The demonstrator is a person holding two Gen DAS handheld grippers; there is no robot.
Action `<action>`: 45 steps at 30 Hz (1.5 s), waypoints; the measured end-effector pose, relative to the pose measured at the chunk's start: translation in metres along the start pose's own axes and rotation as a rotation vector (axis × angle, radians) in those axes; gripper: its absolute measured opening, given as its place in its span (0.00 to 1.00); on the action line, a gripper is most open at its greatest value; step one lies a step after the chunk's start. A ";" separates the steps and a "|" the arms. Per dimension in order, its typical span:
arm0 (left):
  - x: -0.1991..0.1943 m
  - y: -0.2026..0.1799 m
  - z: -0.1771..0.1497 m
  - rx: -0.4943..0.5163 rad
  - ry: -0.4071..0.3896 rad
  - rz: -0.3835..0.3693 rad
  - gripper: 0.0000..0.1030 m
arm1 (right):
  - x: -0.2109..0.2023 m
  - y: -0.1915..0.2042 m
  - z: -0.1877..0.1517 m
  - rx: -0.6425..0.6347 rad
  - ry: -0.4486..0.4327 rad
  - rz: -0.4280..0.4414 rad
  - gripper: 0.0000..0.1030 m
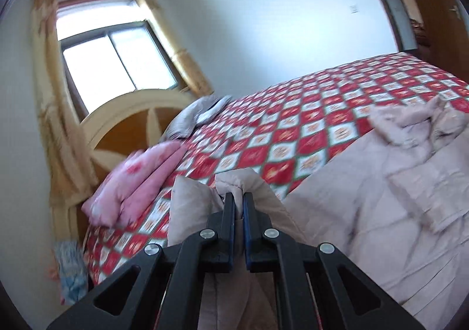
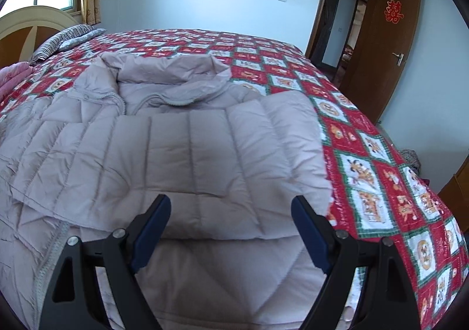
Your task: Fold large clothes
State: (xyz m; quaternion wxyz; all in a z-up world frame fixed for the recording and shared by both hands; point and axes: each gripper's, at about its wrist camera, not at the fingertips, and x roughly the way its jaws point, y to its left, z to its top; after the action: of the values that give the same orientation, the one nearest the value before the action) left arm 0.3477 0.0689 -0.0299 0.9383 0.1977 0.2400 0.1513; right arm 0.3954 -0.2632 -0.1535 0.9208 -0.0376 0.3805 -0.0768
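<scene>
A wide bed [image 2: 366,136] fills both views, its cover a quilted cotton print of red and white diamonds edged in green, reaching ahead of and to the right of the right gripper. On it, directly under and ahead of that gripper, lies the coat [image 2: 176,154]: a big pale mauve padded garment, matte and slightly crumpled, stitched into long puffy channels, with a soft rumpled collar at its far end and a zip line running along its left edge. One sleeve is laid across the body as a flat rectangular panel.

The left gripper [image 1: 239,201] has its black fingers with blue pads pressed together on a bunched fold of the coat's fabric, lifted clear of the bed, the cloth puffing out to either side of the tips and hanging down beneath them. The right gripper [image 2: 231,207] stands with its fingers wide apart above the coat, nothing between the pads; I cannot tell if the tips touch the cloth.

Left of the left gripper sits a folded pink quilt [image 1: 137,180], satiny, and farther ahead a grey striped pillow [image 1: 199,116] against the curved wooden headboard [image 1: 132,125].
</scene>
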 end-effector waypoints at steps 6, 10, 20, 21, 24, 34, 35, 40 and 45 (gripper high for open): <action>-0.017 -0.073 0.045 0.032 -0.067 -0.118 0.04 | 0.005 -0.024 -0.010 0.039 0.024 -0.023 0.84; -0.027 -0.117 0.064 0.035 -0.085 -0.212 0.04 | 0.011 -0.033 -0.015 0.081 0.035 -0.011 0.84; -0.054 -0.233 0.066 0.126 -0.111 -0.377 0.00 | 0.018 -0.040 -0.026 0.144 0.042 0.010 0.89; -0.055 -0.243 0.064 0.135 -0.109 -0.390 0.00 | 0.018 -0.040 -0.026 0.144 0.042 0.008 0.89; -0.054 -0.264 0.059 0.159 -0.096 -0.404 0.00 | 0.020 -0.039 -0.027 0.141 0.047 0.003 0.91; -0.051 -0.219 0.057 0.078 -0.116 -0.357 0.07 | 0.025 -0.038 -0.028 0.128 0.060 -0.009 0.93; -0.045 -0.207 0.055 0.051 -0.108 -0.336 0.35 | 0.026 -0.039 -0.028 0.131 0.062 -0.004 0.93; -0.004 -0.151 0.037 -0.025 -0.097 -0.182 0.99 | 0.027 -0.040 -0.026 0.130 0.073 0.011 0.93; 0.035 -0.100 0.016 -0.100 -0.017 -0.131 0.99 | -0.006 -0.031 -0.008 0.124 -0.018 0.053 0.93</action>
State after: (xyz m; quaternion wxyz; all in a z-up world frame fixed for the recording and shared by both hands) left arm 0.4041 -0.0102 -0.0746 0.9569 0.1359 0.2365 0.0994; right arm 0.3819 -0.2932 -0.1514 0.9264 0.0290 0.3678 -0.0753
